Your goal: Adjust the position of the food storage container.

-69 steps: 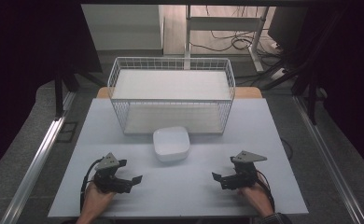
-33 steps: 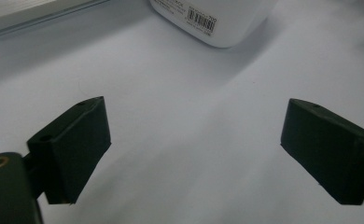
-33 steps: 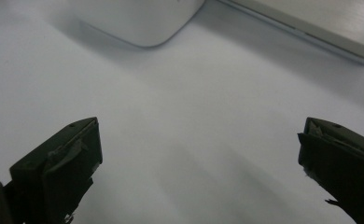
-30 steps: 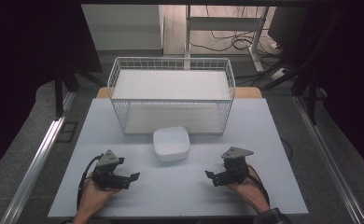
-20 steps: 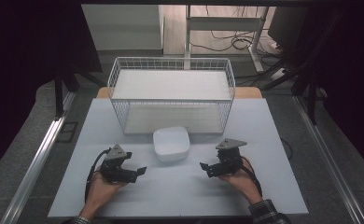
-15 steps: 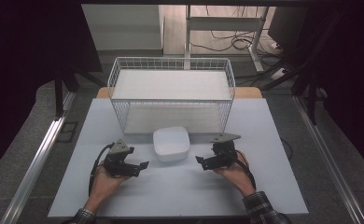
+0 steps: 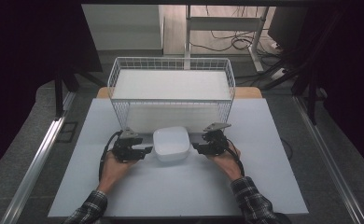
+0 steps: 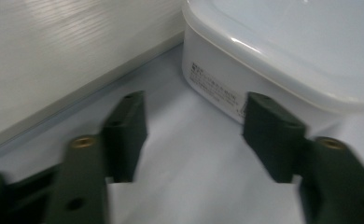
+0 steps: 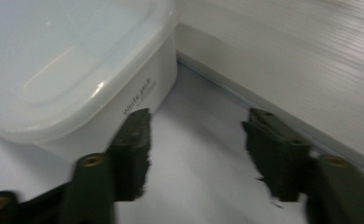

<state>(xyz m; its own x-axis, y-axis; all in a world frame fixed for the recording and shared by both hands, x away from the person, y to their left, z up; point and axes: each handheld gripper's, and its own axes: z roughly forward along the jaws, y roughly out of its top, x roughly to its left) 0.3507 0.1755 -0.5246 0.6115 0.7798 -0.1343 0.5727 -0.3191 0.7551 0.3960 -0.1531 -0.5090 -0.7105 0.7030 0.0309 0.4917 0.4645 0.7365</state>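
White lidded container (image 7: 171, 144) sits at the lower middle of the high view on the pale table (image 7: 264, 186), just in front of the wire basket (image 7: 171, 88). We hold the left gripper (image 7: 143, 151) just beside its left edge and the right gripper (image 7: 196, 148) just beside its right edge. Both sets of jaws have just been closing; they stand partly apart with nothing between them, gripping nothing.
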